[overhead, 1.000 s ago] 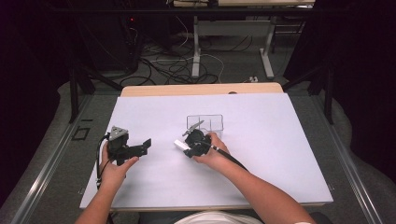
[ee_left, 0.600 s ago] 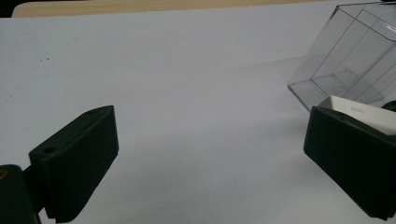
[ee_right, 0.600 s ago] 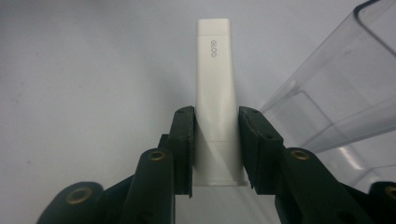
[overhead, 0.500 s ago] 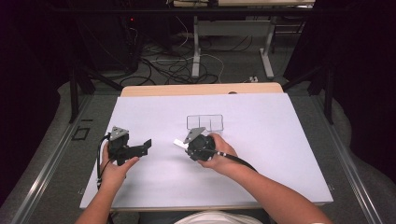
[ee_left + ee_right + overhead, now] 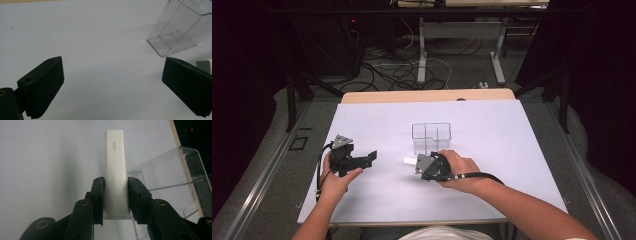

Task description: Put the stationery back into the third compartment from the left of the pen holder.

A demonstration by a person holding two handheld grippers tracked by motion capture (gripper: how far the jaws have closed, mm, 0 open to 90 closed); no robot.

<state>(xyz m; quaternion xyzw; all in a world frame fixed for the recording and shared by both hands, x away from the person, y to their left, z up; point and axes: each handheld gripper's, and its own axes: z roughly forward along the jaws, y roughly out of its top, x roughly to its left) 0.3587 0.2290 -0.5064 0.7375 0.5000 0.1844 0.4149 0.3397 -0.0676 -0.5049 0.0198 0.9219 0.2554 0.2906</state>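
A white bar [image 5: 114, 170] printed "GLOO" sticks forward from my right gripper [image 5: 114, 180], whose jaws are shut on its sides. In the high view the right gripper [image 5: 418, 162] points left just in front of a clear plastic box [image 5: 432, 137] with dividers, and the bar's white tip [image 5: 410, 160] pokes out. The clear box [image 5: 170, 177] stands just to the right of the bar. My left gripper [image 5: 371, 156] rests at the left, open, pointing right. Between its wide jaws is bare paper [image 5: 112, 80], and the clear box [image 5: 180, 30] lies beyond.
A white sheet [image 5: 512, 145] covers the table, with a strip of wood [image 5: 427, 95] at the far edge. Beyond it are desk legs and loose cables [image 5: 412, 70] on the floor. Metal rails [image 5: 267, 185] run along both sides.
My right gripper has drawn back from the clear box toward the near edge and a little right, carrying the white bar. The left gripper has kept still.
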